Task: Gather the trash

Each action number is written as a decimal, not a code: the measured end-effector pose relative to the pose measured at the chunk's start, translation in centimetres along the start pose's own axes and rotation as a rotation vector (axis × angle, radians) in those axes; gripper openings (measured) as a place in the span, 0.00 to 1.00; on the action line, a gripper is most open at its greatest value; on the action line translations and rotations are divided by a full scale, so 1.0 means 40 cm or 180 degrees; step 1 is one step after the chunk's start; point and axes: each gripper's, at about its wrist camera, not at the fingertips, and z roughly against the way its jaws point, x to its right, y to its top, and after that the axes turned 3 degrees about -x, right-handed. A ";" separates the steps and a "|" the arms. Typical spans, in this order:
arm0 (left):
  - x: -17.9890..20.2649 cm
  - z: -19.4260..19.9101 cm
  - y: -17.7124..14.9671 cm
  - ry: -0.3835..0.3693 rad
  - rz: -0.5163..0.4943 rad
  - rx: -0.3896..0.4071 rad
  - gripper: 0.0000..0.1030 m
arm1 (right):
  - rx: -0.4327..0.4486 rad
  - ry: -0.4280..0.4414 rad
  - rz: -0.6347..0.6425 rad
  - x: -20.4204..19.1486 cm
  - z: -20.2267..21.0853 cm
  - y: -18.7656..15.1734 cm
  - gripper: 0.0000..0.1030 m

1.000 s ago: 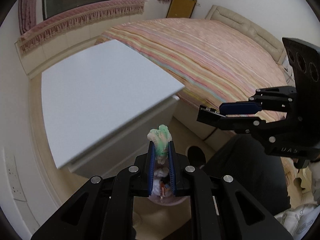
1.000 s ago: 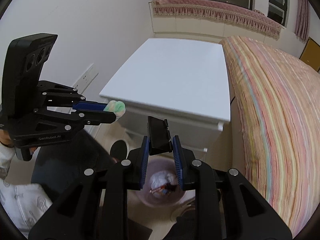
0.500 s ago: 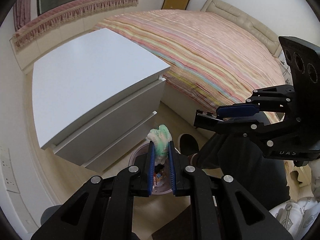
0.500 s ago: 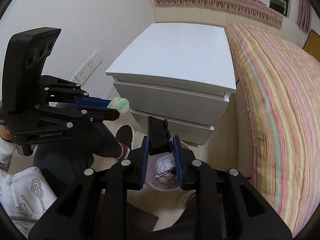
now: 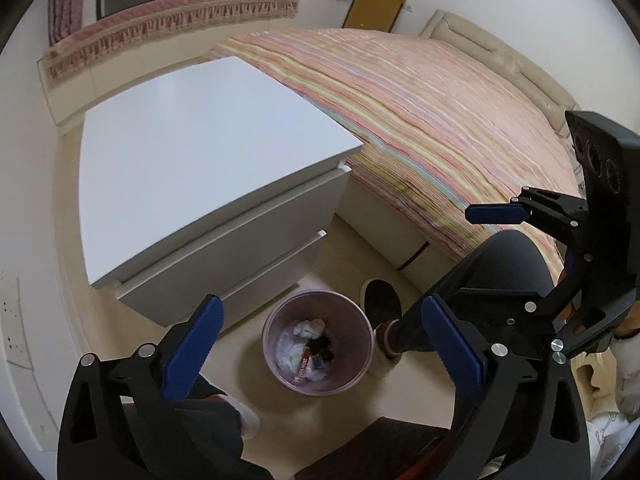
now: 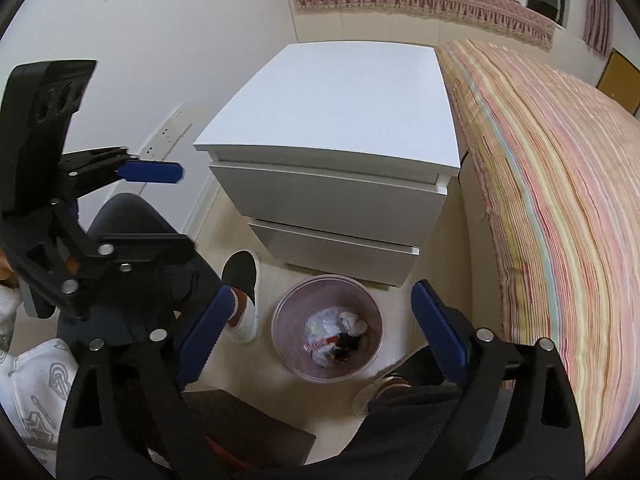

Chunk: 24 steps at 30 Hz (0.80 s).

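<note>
A pink waste bin (image 5: 356,320) (image 6: 286,316) stands on the floor in front of the nightstand. It holds white crumpled paper (image 5: 308,326) (image 6: 344,320) and a dark piece (image 5: 320,346) (image 6: 348,344). My left gripper (image 5: 320,312) hangs above the bin. Its jaws are opening wide and nothing is between the blue pads (image 5: 192,344). My right gripper (image 6: 323,296) hangs over the bin too, and its jaws are also opening with nothing between them. Each gripper shows in the other's view, the right gripper (image 5: 500,256) from the side and the left gripper (image 6: 168,208) likewise.
A white two-drawer nightstand (image 5: 208,160) (image 6: 340,120) stands just behind the bin. A bed with a striped cover (image 5: 440,120) (image 6: 560,200) lies to its right. The person's legs and shoes (image 5: 382,300) (image 6: 240,268) flank the bin. Wall sockets (image 5: 12,320) are at the left.
Both grippers have opened. The green-white wad has left my left gripper and the black object has left my right gripper. Both views now look more steeply down at the bin.
</note>
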 end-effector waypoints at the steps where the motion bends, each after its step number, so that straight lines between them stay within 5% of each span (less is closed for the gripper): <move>1: -0.001 0.002 0.001 0.0004 0.0015 0.0007 0.93 | 0.0005 0.0003 -0.0006 -0.001 0.000 0.001 0.90; 12: -0.038 0.037 0.022 0.0144 0.0113 0.0179 0.93 | 0.0071 0.0022 -0.0159 0.008 0.015 0.042 0.94; 24: -0.128 0.118 0.132 0.0459 0.0255 0.0465 0.93 | 0.0522 -0.0038 -0.0128 0.002 0.091 0.238 0.94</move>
